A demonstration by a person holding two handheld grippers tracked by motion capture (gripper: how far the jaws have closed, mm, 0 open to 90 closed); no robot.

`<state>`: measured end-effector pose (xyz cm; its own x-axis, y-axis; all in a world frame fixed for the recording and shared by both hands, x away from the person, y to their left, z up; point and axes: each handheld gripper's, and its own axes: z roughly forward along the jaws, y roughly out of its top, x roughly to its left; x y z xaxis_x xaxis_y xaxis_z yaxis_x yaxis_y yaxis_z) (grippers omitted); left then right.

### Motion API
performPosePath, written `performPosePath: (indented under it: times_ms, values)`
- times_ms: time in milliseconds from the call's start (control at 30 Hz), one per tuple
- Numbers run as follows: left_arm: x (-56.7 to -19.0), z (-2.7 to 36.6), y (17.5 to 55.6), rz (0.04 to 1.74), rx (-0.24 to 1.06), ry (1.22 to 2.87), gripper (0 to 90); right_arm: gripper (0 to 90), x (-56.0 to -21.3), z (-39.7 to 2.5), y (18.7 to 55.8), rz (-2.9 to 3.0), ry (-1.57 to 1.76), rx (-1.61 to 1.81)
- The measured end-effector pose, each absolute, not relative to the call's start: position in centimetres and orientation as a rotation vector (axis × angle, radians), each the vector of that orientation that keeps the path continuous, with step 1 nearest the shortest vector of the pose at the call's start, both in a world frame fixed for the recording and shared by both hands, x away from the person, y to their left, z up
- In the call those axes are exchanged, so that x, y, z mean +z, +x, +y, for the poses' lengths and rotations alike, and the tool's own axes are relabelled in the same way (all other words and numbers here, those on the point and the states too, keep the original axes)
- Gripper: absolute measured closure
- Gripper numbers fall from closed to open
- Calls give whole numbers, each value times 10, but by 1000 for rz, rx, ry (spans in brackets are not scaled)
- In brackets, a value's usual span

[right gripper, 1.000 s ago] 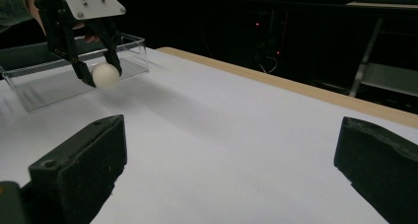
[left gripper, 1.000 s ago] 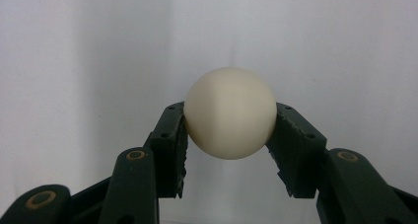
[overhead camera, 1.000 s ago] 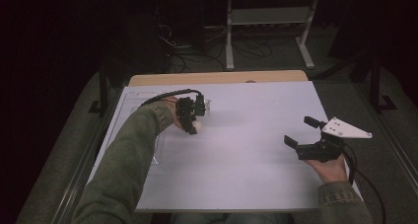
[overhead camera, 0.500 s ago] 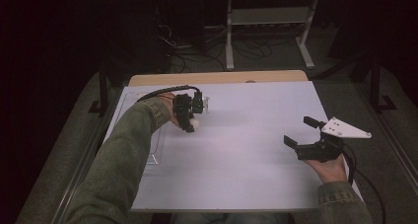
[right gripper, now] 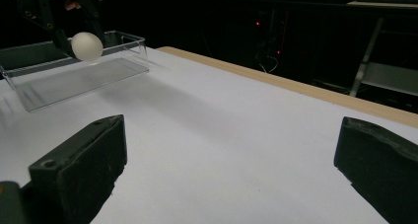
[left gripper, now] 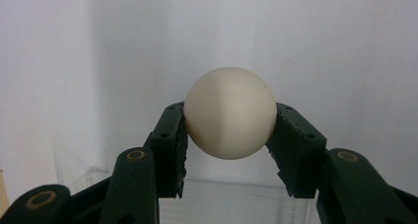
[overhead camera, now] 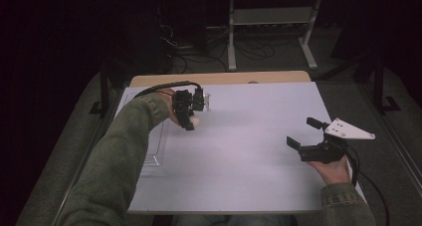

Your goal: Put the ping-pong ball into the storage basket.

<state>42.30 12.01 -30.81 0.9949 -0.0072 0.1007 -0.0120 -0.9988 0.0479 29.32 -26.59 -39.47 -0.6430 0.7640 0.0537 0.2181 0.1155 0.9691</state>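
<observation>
A cream-white ball sits pinched between the two black jaws of my left gripper, which is shut on it. In the high view the left gripper hangs over the left part of the white table, the ball at its tip. From the right gripper view the ball is held in the air beside a clear plastic tray. My right gripper rests open at the table's right side, with nothing between its fingers.
The clear tray lies along the left edge of the white table top, partly under the left sleeve. A wooden strip borders the far edge. Beyond it stand a metal stand and cables on a dark floor.
The left gripper with the ball has drifted slightly toward the far edge of the table. The right gripper has stayed in place, open.
</observation>
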Motion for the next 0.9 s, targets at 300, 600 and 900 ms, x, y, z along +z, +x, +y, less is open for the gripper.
performPosePath:
  times_ms: [300,600,900]
  values:
    - [-291,127,418,-6,171,3088,516,0,-394,-266,293,1931,954,1549]
    - [-270,141,412,22,211,3085,516,0,-394,-266,293,1937,951,1548]
    - [-259,153,407,49,233,3086,517,0,-395,-266,293,1938,952,1546]
